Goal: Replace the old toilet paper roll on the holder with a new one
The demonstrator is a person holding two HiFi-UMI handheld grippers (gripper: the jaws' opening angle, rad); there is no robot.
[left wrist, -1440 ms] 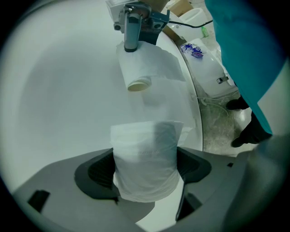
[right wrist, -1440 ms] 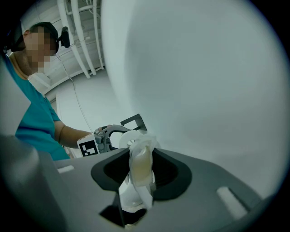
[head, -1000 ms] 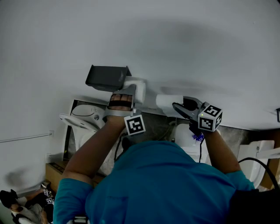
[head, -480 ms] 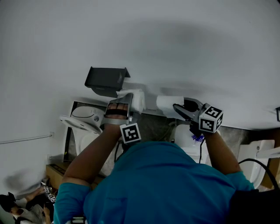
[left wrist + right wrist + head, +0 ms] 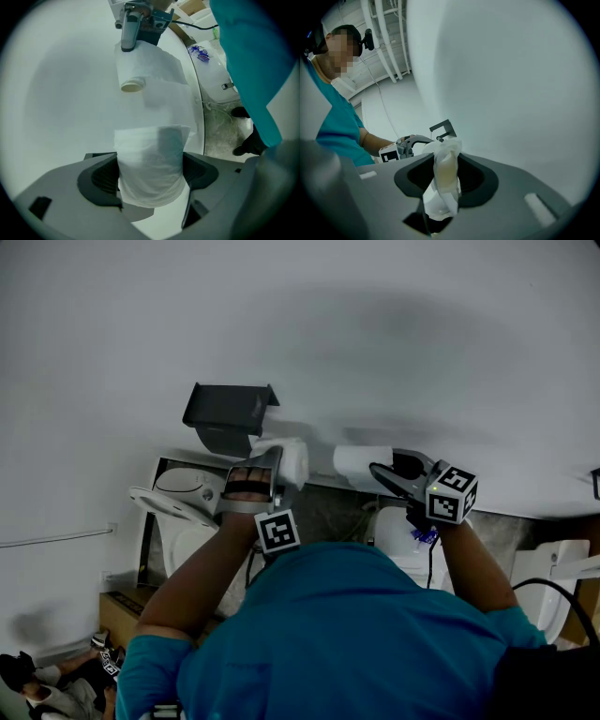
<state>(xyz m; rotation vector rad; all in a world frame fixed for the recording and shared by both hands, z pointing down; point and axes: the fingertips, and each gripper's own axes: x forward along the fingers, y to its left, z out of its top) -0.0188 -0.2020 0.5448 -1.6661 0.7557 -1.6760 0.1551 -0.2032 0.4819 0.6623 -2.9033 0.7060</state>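
White paper, left side: the left hand-held gripper (image 5: 151,171) had its jaws closed on a white roll (image 5: 289,457). The pads pressed both flanks of the roll, which sat just below the holder (image 5: 230,409) and to its right.
Second roll: the right hand-held gripper (image 5: 445,180) was pinched part-way shut on a second roll (image 5: 361,465). This one was farther to the right of the holder, close to the wall (image 5: 375,334).
Holder: dark and fixed to the wall, with no roll showing on it.
Step in hand: probably the swap itself, with both rolls off the holder. I could not tell which roll was the old one.
Next move: the new roll would need lining up with the holder and sliding on squarely. The other roll should stay clear of it.
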